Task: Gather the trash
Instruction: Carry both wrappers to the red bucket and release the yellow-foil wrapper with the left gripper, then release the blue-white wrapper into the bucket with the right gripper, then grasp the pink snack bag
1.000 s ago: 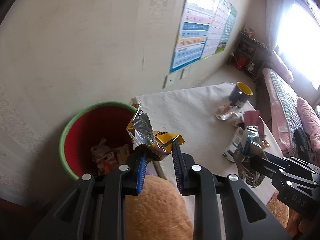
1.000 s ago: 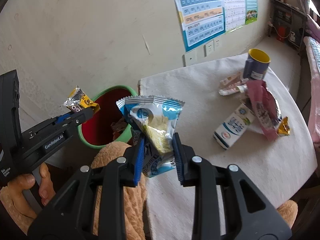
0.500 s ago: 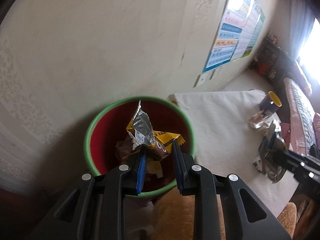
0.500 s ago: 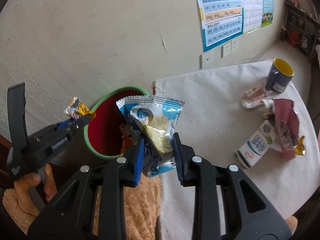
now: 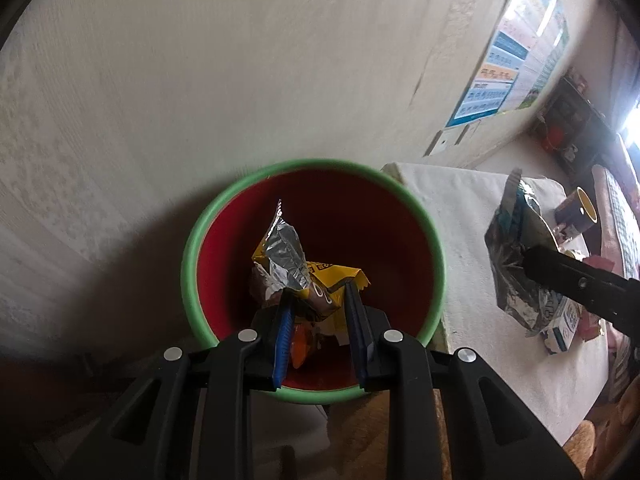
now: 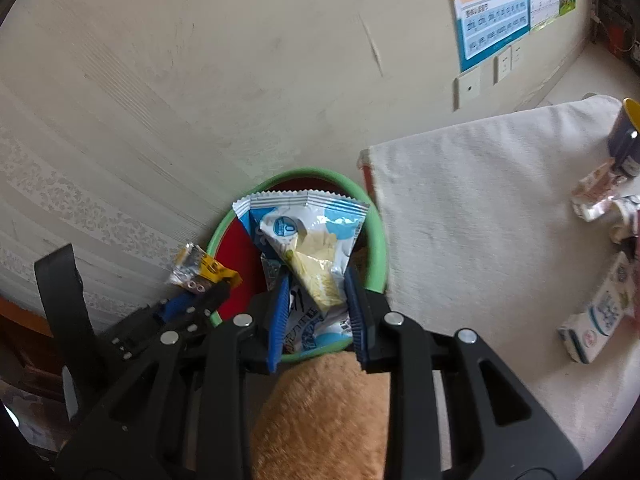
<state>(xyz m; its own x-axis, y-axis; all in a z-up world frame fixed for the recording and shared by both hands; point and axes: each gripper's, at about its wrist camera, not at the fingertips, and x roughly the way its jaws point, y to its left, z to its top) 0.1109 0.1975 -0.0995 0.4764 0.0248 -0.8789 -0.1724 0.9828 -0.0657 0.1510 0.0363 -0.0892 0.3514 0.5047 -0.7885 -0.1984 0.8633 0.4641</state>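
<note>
My left gripper is shut on a yellow and silver foil wrapper and holds it over the open mouth of the red bin with a green rim, which holds several wrappers. My right gripper is shut on a blue and white snack packet and holds it above the same bin. The right gripper and its packet also show in the left wrist view, right of the bin. The left gripper shows in the right wrist view, at the bin's left rim.
The bin stands against a pale wall, left of a table with a white cloth. On the table lie a milk carton, crumpled wrappers and a dark mug with a yellow inside. A brown plush thing lies below my grippers.
Both grippers have moved left from the table side toward the bin. The left one now holds its wrapper over the bin's mouth. Both grips are unchanged.
</note>
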